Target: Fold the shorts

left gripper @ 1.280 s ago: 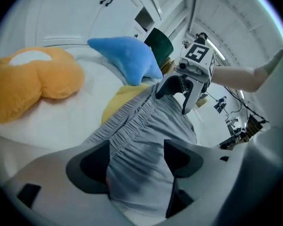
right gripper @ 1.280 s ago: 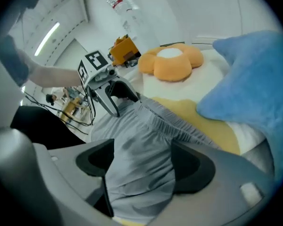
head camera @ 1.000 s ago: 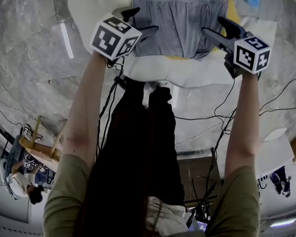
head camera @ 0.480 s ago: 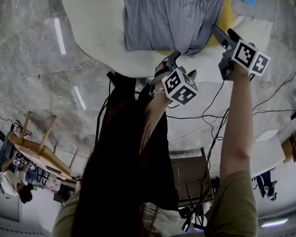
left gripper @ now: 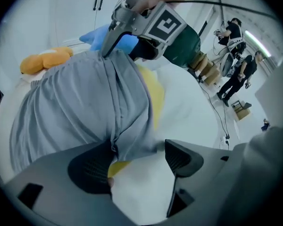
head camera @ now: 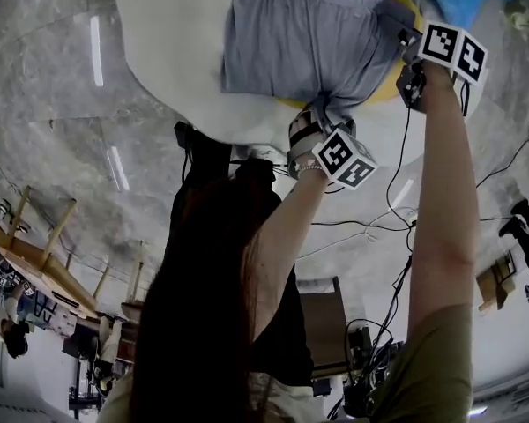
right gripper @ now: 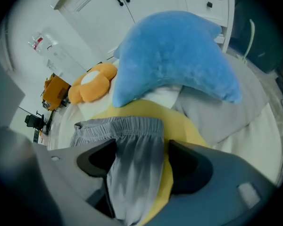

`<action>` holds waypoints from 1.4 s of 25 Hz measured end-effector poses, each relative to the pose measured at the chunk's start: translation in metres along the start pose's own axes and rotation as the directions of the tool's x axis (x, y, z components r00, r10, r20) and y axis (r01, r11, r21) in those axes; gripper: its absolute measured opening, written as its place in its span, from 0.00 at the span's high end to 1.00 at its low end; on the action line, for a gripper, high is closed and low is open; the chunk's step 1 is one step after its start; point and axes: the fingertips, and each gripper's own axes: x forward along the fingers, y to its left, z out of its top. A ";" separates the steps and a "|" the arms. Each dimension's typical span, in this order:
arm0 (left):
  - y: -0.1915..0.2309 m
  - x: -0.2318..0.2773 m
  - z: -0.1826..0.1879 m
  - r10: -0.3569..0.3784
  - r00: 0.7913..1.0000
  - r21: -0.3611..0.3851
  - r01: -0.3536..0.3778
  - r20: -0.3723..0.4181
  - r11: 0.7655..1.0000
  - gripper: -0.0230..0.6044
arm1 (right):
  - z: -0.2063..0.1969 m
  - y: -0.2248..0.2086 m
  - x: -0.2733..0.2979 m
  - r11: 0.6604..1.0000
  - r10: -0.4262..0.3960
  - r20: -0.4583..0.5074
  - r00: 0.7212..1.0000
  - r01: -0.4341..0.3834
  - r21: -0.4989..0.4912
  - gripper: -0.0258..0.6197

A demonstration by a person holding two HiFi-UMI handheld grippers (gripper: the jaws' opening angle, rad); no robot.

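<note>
Grey shorts (head camera: 300, 33) lie on a round yellow cushion (head camera: 404, 20) on white bedding (head camera: 167, 51). My left gripper (head camera: 317, 120) is at the near right hem corner, which is drawn to a point. In the left gripper view its jaws (left gripper: 137, 161) stand apart, and the hem corner (left gripper: 129, 142) hangs between them against the left pad (left gripper: 92, 171). My right gripper (head camera: 406, 42) is at the shorts' right edge near the waistband. Its jaws (right gripper: 141, 161) stand apart with grey fabric (right gripper: 137, 164) between them; the elastic waistband (right gripper: 118, 126) lies just beyond.
A blue cushion (right gripper: 174, 55) and an orange flower plush (right gripper: 92, 86) lie beyond the shorts, with a grey pillow (right gripper: 231, 112) to the right. Cables (head camera: 370, 227) cross the marble floor. A wooden chair (head camera: 35, 263) stands at the left. People (left gripper: 236, 65) stand far off.
My left gripper crossed from the shorts' left side to the near right hem corner. My right gripper moved up along the right edge toward the waistband. The hem corner now pulls to a point.
</note>
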 end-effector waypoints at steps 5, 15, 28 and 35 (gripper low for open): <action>0.012 -0.004 0.004 0.061 0.998 0.083 -0.061 -0.004 0.995 0.72 | 0.005 -0.003 -0.006 0.997 -0.044 -0.011 0.999 0.043 -0.057 0.65; 0.018 -0.071 0.006 -0.134 0.984 -0.015 0.137 0.116 0.990 0.90 | 0.014 0.042 -0.053 0.981 0.187 -0.075 0.979 -0.182 0.073 0.94; 0.171 -0.148 -0.043 -0.098 0.978 -0.449 0.172 0.183 0.877 0.90 | 0.033 0.240 0.006 0.951 0.263 -0.267 0.927 -0.296 -0.093 0.94; 0.202 -0.123 -0.068 -0.270 0.937 -0.638 0.348 0.221 0.687 0.90 | 0.018 0.262 0.070 0.976 0.157 -0.286 0.945 -0.193 -0.105 0.91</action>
